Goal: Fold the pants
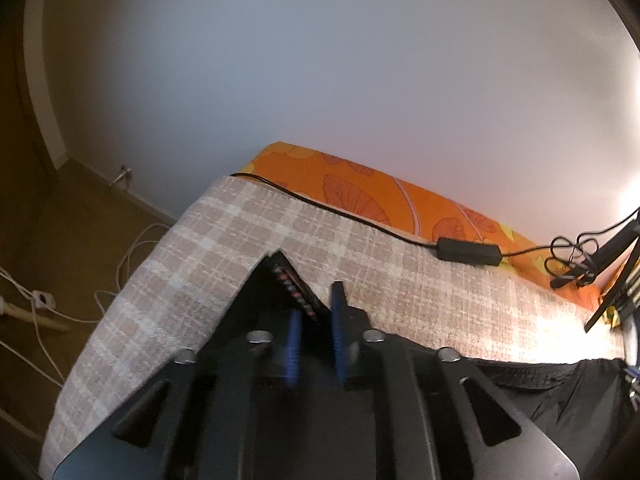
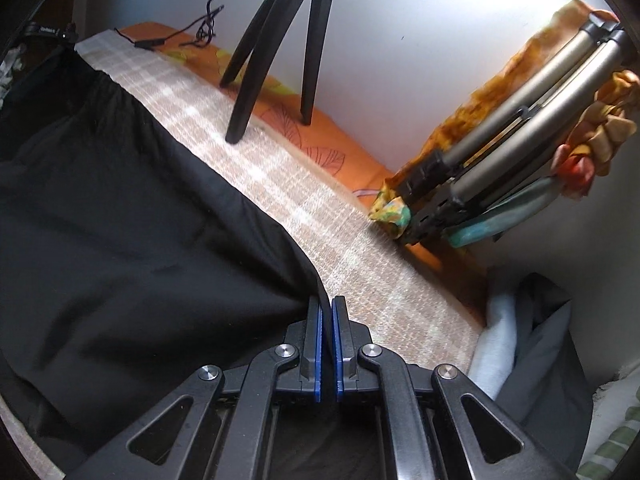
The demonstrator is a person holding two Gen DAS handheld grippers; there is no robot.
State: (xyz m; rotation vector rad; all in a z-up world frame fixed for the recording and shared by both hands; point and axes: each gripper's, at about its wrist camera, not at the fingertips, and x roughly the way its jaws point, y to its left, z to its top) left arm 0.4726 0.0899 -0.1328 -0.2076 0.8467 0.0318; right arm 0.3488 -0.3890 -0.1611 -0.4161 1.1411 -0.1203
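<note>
Black pants (image 2: 120,220) lie spread on a beige checked blanket (image 2: 320,216). My right gripper (image 2: 328,312) is shut on the pants' edge, which runs up between its blue pads (image 2: 339,344). In the left wrist view my left gripper (image 1: 316,312) is shut on a lifted corner of the pants (image 1: 292,288) that shows a strip with red marks. More black fabric (image 1: 560,392) lies at the lower right of that view. The blanket (image 1: 200,248) stretches under the left gripper.
A black cable with a power brick (image 1: 468,254) lies along an orange leaf-print sheet (image 1: 360,196) by the white wall. A black tripod (image 2: 276,40) stands on the bed. A folded metal stand (image 2: 520,152) wrapped in patterned cloth leans at right. White cords (image 1: 40,304) lie on the floor.
</note>
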